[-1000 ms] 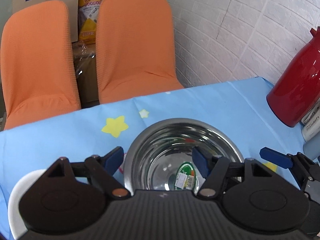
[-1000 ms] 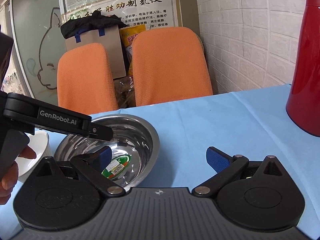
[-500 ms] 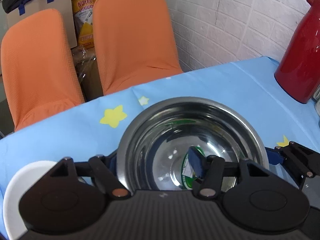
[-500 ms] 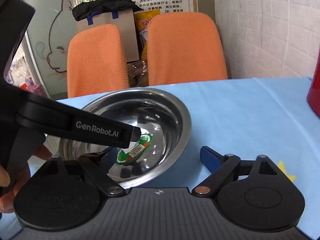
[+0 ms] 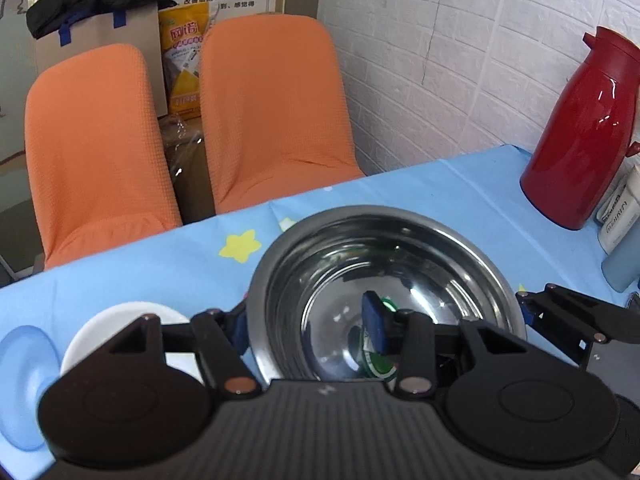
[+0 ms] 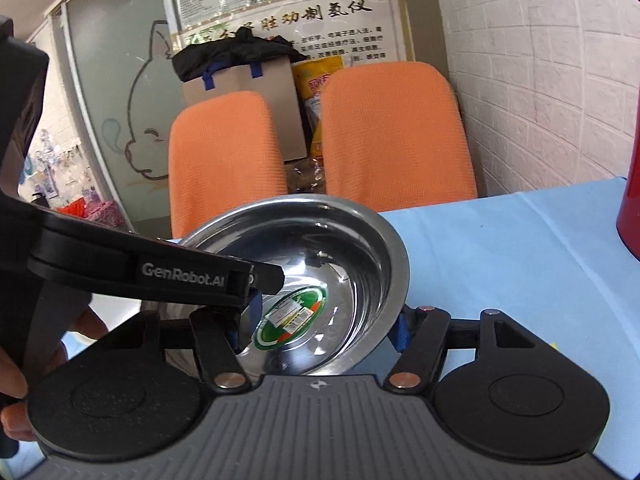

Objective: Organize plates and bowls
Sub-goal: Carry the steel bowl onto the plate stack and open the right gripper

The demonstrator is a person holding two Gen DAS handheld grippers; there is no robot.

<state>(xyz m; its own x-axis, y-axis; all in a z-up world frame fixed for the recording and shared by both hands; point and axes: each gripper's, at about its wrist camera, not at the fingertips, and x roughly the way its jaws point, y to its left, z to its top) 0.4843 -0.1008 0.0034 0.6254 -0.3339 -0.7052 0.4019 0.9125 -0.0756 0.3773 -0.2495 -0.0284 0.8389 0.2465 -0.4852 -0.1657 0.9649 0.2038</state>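
A shiny steel bowl with a green sticker inside is held off the blue tablecloth, tilted. My left gripper is shut on its left rim, one blue pad inside and one outside. My right gripper is shut on its right rim; the bowl also shows in the right wrist view. A white bowl sits on the table to the left, partly hidden behind my left gripper. A pale blue plate lies at the far left edge.
A red thermos jug stands at the back right by the white brick wall, with a white bottle beside it. Two orange chairs stand behind the table's far edge. The blue star tablecloth covers the table.
Both grippers have closed on the steel bowl's rim and lifted it off the table, tilting it. The views have risen with it.
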